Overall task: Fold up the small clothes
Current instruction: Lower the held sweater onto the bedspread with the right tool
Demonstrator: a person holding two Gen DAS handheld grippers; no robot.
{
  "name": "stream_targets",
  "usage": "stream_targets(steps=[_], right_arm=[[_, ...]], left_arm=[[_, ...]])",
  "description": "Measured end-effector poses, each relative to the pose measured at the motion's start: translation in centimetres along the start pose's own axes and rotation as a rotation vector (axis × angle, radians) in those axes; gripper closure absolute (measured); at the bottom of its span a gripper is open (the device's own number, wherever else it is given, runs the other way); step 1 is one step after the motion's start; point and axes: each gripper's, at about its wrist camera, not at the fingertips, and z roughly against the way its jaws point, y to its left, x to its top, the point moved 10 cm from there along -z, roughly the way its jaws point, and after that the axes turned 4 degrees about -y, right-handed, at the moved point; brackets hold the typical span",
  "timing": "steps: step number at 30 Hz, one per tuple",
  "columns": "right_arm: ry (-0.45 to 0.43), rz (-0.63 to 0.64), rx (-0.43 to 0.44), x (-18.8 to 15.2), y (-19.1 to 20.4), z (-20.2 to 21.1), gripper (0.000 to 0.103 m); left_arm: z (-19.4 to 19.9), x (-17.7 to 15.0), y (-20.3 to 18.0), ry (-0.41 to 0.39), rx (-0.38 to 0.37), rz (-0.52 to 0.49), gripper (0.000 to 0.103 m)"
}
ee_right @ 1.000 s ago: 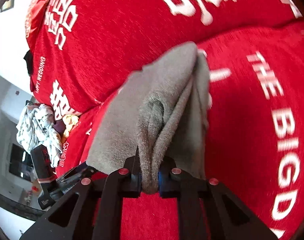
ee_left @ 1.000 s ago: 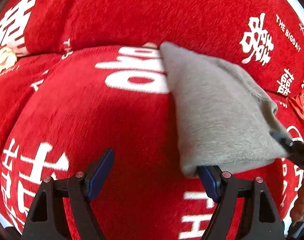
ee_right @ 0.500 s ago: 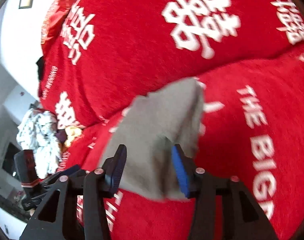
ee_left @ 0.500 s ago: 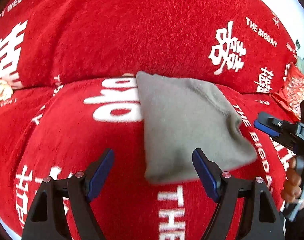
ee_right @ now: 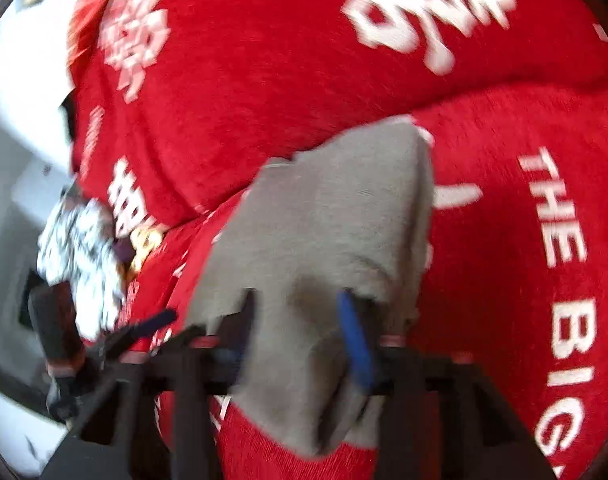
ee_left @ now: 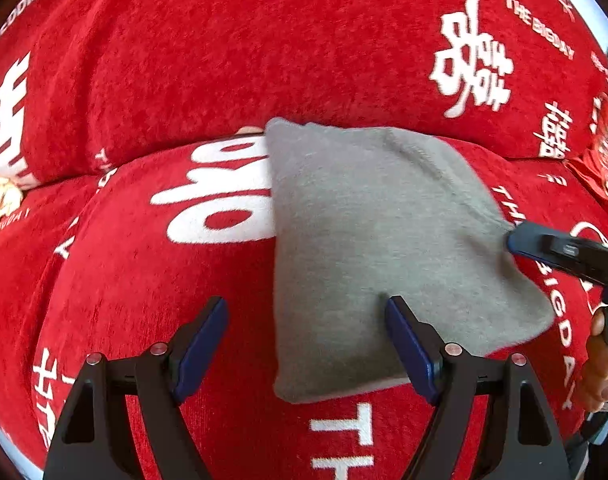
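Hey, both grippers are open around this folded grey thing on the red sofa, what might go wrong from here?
1. The right hand-held gripper straddles a raised fold of the grey garment; closing could pinch only the top layer and pull the fold open.
2. The left hand-held gripper has one finger over the garment, the other over the red cover, so it might snag the cover.
3. The right wrist view is blurred, so aim is uncertain.
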Motion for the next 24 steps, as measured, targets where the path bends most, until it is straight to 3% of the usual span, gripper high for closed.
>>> stream_targets(steps=[1,3,5,8,15,18,24], right_arm=[[-0.010,0.027,-0.011,0.0,0.5,0.5,0.016],[-0.065,0.080,-0.085,0.6,0.6,1.7,0.016],[-0.080,0.086,-0.102,1.1,0.3,2.6,0.016],[-0.077,0.045,-0.135,1.7,-1.1,2.9,0.016],[-0.004,-0.042,-0.214,2.2,-4.2,-0.1,0.016],[0.031,-0.054,-0.214,2.6,-4.5,-1.5,0.016],[0.052,-0.129,-0.186,3.0,-5.9,-2.5,0.016]], left_arm=[[0.2,0.2,-0.2,-0.008,-0.001,-0.013,0.021],[0.5,0.6,-0.2,-0.022,0.012,-0.028,0.021],[0.5,1.3,0.2,-0.044,0.039,-0.023,0.021],[0.2,2.8,0.5,-0.055,-0.013,0.024,0.021],[-3.3,5.1,0.5,0.020,-0.075,0.069,0.021],[-4.7,5.3,-0.3,0.073,-0.152,0.093,0.021],[-7.0,5.0,-0.5,0.136,-0.207,0.101,0.021]])
